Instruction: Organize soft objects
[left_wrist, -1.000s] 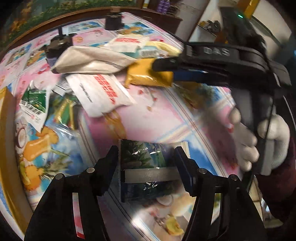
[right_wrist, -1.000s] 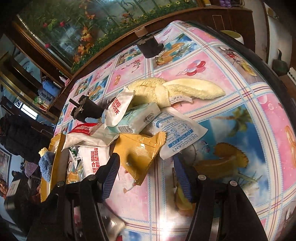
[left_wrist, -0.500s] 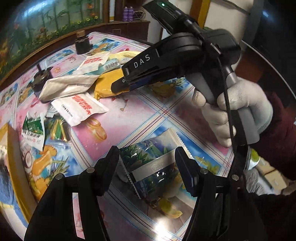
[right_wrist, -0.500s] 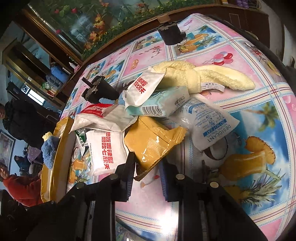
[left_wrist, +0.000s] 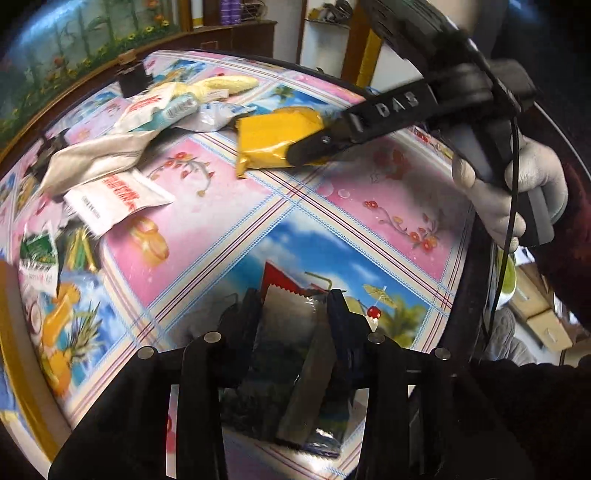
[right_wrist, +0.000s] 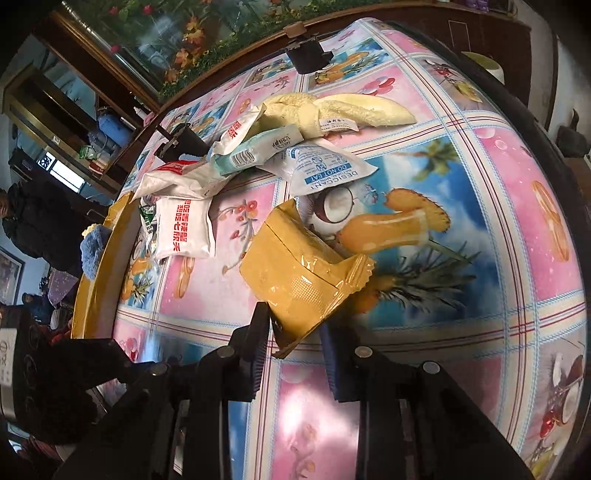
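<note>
Fruit-print table, packets, perhaps towel

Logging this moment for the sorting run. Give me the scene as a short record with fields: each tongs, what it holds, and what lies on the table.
left tongs: shut on the dark foil packet, lifted over the table
right tongs: shut on the yellow packet, gripped at its near edge
pile: white sachets, desiccant pouch, tissue pack, yellow cloth, heaped at the far side
table: round, fruit-print cover
tray: yellow rim at left edge, blue cloth on it
</note>
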